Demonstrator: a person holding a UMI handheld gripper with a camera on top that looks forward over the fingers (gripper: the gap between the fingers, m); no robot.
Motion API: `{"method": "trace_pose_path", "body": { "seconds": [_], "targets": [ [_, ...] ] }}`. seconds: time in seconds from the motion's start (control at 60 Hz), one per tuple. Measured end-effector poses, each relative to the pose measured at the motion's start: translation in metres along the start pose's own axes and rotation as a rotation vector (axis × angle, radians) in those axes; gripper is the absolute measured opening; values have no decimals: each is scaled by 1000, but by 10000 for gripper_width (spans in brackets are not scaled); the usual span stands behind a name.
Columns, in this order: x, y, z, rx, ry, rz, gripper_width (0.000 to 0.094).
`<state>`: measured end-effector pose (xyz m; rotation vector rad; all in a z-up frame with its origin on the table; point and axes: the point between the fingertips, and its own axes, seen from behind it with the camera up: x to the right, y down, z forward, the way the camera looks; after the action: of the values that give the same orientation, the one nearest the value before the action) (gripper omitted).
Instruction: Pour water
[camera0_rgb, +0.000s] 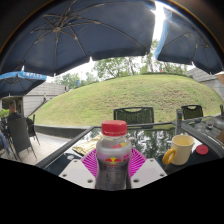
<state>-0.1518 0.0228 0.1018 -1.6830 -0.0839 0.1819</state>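
Bottle (113, 152): clear, red cap, between the pink pads, lower part cut off from view.
Label: yellow and red, writing unreadable.
Hand-held gripper (113, 168): fingers clamped on bottle's sides.
Mug (180, 150): yellow, right of bottle on glass worktop (150, 142).
Umbrellas (80, 30): overhead.

Hand-held gripper (113, 168): pale grey fingers (150, 172), magenta ribbed pads (90, 160).

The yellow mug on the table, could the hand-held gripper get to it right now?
Probably not directly. The hand-held gripper already has a red-capped bottle between its fingers, seemingly gripped. The yellow mug stands off to the bottle's side, untouched. The bottle could likely be tipped over it, though.
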Motion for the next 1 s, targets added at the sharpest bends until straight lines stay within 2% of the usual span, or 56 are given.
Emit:
{"method": "trace_pose_path", "body": {
  "seconds": [0.167,0.267,0.35,0.517,0.783,1.0],
  "targets": [
    [-5,-48,-6,55,-127,306,341],
    [5,-81,-5,82,-228,600,341],
    [27,-97,4,86,-267,883,340],
    [109,-107,12,159,-208,1265,340],
    [170,-57,24,109,-137,1620,340],
    [168,-65,16,84,-140,1561,340]
  ]
}}
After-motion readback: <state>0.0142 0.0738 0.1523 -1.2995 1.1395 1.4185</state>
